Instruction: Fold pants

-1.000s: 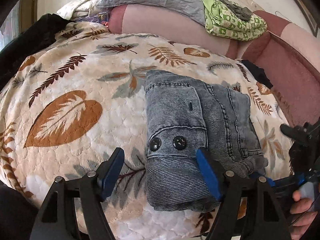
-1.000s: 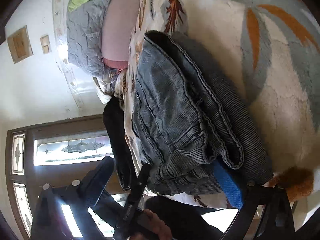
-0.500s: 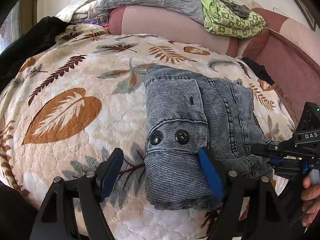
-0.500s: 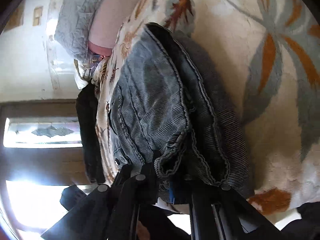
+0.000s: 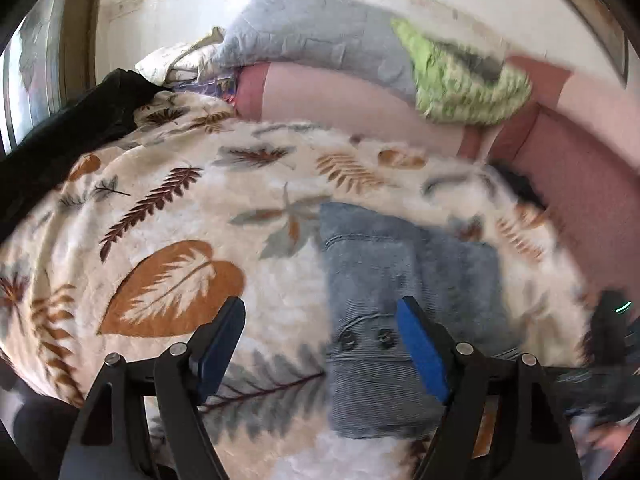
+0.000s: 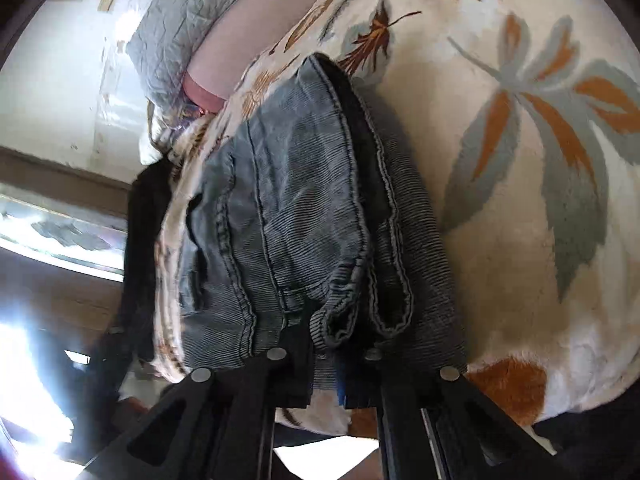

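The grey-blue denim pants (image 5: pixel 404 280) lie folded into a compact stack on the leaf-patterned blanket (image 5: pixel 168 216), two dark buttons showing near the front. My left gripper (image 5: pixel 320 344) is open and empty, held above the blanket at the stack's near left edge. In the right wrist view the pants (image 6: pixel 288 208) fill the middle, layered hems towards the camera. My right gripper (image 6: pixel 326 364) is shut on the near edge of the pants. It also shows as a blurred dark shape at the right in the left wrist view (image 5: pixel 608 320).
A pink sofa back (image 5: pixel 360 96) runs behind the blanket, with a grey quilted pillow (image 5: pixel 320 40) and a green patterned cloth (image 5: pixel 468 80) on top. A black garment (image 5: pixel 60 136) lies at the far left. A bright window (image 6: pixel 48 232) shows in the right wrist view.
My right gripper closed on the near edge of the folded pants. My left gripper stayed open and pulled up and back, so the stack sits farther off in its view.
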Tool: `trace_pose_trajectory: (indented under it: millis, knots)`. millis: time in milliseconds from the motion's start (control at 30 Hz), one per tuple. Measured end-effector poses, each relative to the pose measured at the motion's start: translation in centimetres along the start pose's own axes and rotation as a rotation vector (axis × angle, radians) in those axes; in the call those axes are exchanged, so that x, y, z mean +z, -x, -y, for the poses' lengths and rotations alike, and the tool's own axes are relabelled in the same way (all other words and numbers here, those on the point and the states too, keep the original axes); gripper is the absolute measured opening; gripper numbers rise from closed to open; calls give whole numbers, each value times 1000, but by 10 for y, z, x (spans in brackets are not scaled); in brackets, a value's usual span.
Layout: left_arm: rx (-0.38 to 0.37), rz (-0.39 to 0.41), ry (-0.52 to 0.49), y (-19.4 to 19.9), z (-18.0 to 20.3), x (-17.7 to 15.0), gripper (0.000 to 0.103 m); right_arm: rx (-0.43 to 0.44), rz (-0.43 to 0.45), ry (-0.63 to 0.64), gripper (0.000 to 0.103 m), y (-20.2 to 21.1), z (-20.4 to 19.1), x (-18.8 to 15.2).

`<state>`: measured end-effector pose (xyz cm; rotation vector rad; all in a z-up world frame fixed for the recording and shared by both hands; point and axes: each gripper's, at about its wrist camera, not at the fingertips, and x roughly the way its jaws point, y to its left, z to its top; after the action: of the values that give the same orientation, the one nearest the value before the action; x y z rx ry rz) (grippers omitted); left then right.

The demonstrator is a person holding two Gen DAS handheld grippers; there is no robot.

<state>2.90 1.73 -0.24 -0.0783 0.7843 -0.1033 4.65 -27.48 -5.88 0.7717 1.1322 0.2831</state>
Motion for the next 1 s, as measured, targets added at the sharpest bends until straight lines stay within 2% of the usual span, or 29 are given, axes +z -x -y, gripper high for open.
trace_pose_trajectory:
  millis: [67,133,233,267,333,367,400,467,533,567,600,633,667,733,767,800,867,900,967,1000]
  knots:
    - [25,-165,-102,-42,14,-17,81,-12,-18,14,16,5,-3,2]
    - [71,-81,-145,-39,21,-23,82,-73,-16,53,18,20,-8,5]
    - [96,-76,-167,-39,26,-24,82,-134,67,99,20,54,-22,12]
    - [94,-73,-168,-40,25,-25,82,-133,100,127,20,63,-33,16]
    - [91,-68,-161,-40,23,-26,82,-68,134,175,24,73,-53,24]
    - [92,-62,-162,-40,24,-27,82,-8,137,203,29,71,-66,31]
    - [94,-58,-165,-39,23,-30,82,4,135,212,40,67,-72,35]
    - [95,-50,-167,-37,23,-28,82,5,101,215,44,46,-76,44]
    - [87,-43,-165,-33,24,-29,82,-101,14,212,44,8,-58,42]
    - [68,-40,-155,-30,22,-29,81,-167,-48,183,43,-15,-38,36]
    - [7,-47,-121,-24,15,-24,81,-122,-35,163,40,-25,-15,26]
    - [-34,-52,-86,-20,8,-20,81,-91,1,178,38,-17,-12,22]
    - [-70,-27,-10,-11,-5,-15,81,-104,-12,189,37,-12,-16,22]
    - [-95,46,148,0,-31,-10,82,-154,-55,192,37,-8,-24,27]
    - [-114,37,236,-3,-47,-7,82,-180,-78,204,38,-11,-28,30]
    - [-151,-19,306,-16,-58,-6,82,-225,-114,237,39,-13,-38,32]
    - [-201,-165,350,-44,-64,-12,82,-271,-136,295,40,-13,-62,34]
    - [-228,-225,356,-56,-63,-18,82,-257,-120,329,40,-10,-80,39]
    - [-215,-181,304,-54,-54,-22,82,-228,-73,414,46,-5,-116,50]
    - [-205,-181,279,-53,-50,-21,82,-204,-40,459,59,-5,-135,60]
